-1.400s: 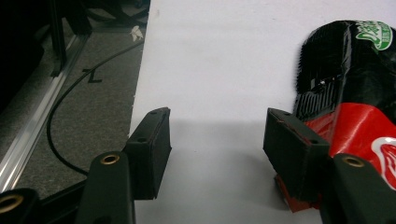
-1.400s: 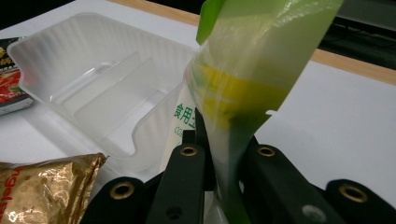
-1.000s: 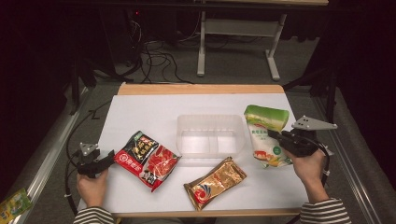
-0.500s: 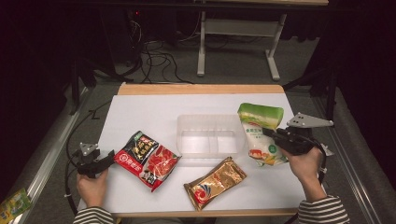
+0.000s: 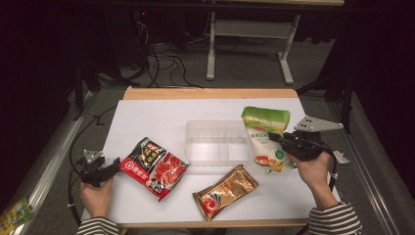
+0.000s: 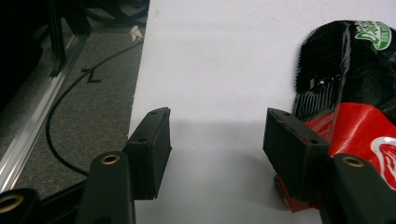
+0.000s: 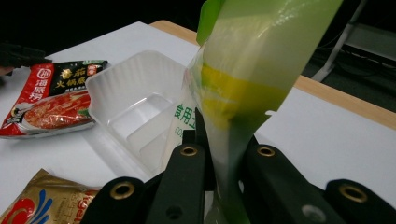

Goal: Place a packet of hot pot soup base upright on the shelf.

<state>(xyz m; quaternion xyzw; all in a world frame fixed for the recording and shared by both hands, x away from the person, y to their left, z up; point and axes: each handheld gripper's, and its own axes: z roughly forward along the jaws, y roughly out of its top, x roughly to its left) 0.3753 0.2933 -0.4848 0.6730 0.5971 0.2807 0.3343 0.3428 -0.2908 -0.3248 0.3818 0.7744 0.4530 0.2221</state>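
My right gripper (image 5: 280,140) is shut on a green and white pouch (image 5: 265,137), lifted at the right of the table beside the clear plastic tray (image 5: 215,142). In the right gripper view the pouch (image 7: 238,88) rises pinched between my jaws, with the tray (image 7: 135,107) just to its left. My left gripper (image 5: 111,166) stands open at the table's left edge, its jaws apart over bare white tabletop (image 6: 215,79). A red and black packet (image 5: 152,166) lies right beside it; in the left gripper view the packet (image 6: 359,107) touches the outer side of one jaw.
A gold packet (image 5: 225,191) lies near the front edge, also seen as the gold packet (image 7: 42,200) low in the right gripper view. Cables (image 5: 166,63) and a metal stand (image 5: 249,34) are on the floor behind the table. A small green packet (image 5: 14,215) lies on the floor at left.
The right gripper has lifted the green pouch and carried it leftward to the tray's right edge. The left gripper has stayed where it was.
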